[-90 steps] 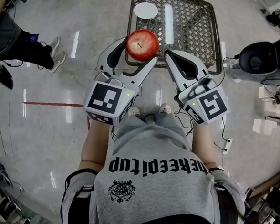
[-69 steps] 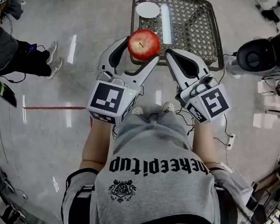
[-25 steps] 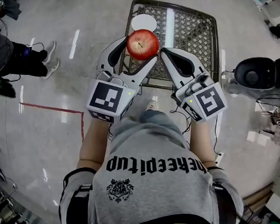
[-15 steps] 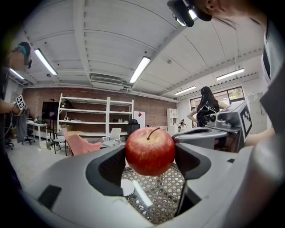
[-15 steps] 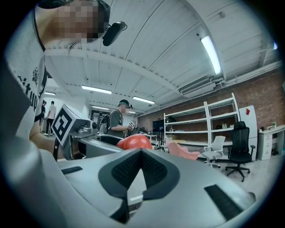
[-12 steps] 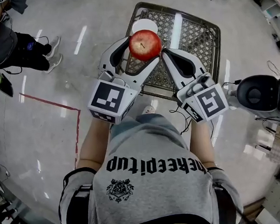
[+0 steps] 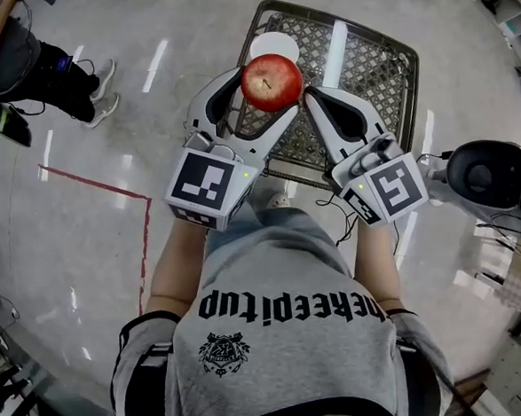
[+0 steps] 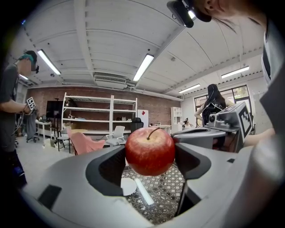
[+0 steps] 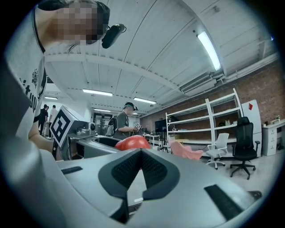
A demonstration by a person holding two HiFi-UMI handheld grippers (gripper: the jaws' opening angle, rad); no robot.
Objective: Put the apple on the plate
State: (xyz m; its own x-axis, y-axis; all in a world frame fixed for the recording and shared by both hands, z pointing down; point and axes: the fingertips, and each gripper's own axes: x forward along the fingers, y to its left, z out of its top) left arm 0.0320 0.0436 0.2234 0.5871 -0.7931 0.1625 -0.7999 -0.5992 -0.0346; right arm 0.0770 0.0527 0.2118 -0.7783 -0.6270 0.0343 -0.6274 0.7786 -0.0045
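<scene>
Left gripper [image 8: 150,153] grasps the apple [image 7: 271,82], right gripper [image 9: 141,155] is clenched empty, plate [image 7: 276,43] sits on mesh table [image 7: 371,70].

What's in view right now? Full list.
apple: 1, red, held over the table's near edge
plate: 1, white, table's far left corner, partly hidden by the apple
table: 1, metal mesh top, in front of the person
tape line: 1, red, floor at left
bystanders: at least 2, dark clothes, around the room
round device: 1, black, floor at right
shelves: 1 unit, white, against the brick wall
left gripper: 1, grey, shut on the apple
right gripper: 1, grey, shut, empty, beside the apple
</scene>
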